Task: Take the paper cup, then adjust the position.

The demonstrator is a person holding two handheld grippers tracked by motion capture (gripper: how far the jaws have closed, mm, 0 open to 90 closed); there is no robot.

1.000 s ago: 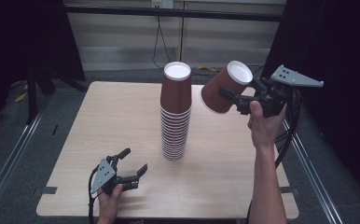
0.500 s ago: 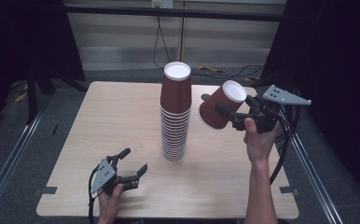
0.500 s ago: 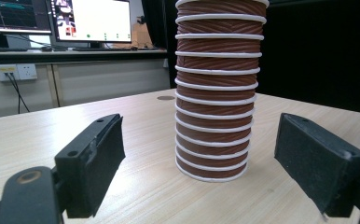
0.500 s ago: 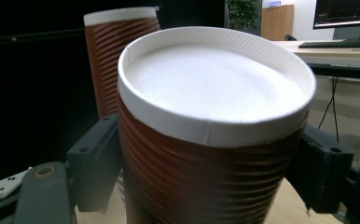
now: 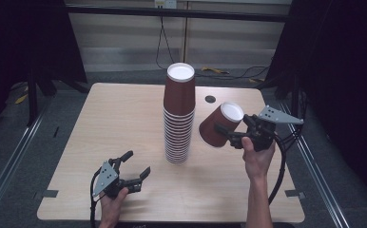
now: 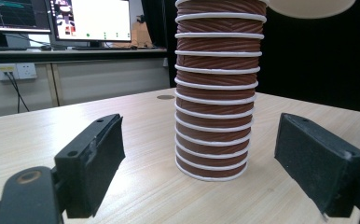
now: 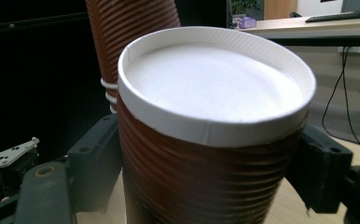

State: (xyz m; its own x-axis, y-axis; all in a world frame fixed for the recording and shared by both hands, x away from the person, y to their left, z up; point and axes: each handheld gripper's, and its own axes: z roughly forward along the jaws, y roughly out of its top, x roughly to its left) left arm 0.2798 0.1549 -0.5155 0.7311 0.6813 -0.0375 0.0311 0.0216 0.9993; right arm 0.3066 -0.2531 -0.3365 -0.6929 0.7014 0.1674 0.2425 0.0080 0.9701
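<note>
High view: the right tool [image 5: 225, 132] clamps a single brown cup [image 5: 219, 124], tilted, right of the cup stack [image 5: 178, 116] on the tabletop [image 5: 124, 114], likely for setting down apart. Left gripper view: the left tool [image 6: 199, 161] gapes empty, facing the stack. Right gripper view: both jaws press the cup's sides.

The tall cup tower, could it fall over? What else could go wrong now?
Yes, maybe. The stack of cups is tall and narrow, and the right tongs hold a single cup tilted, close beside it; a sideways bump could topple it. The tongs squeeze the cup's ribbed side, so pressing hard might dent the paper, or it might slip. The left tongs rest open near the table's front, too far away to steady the stack.
</note>
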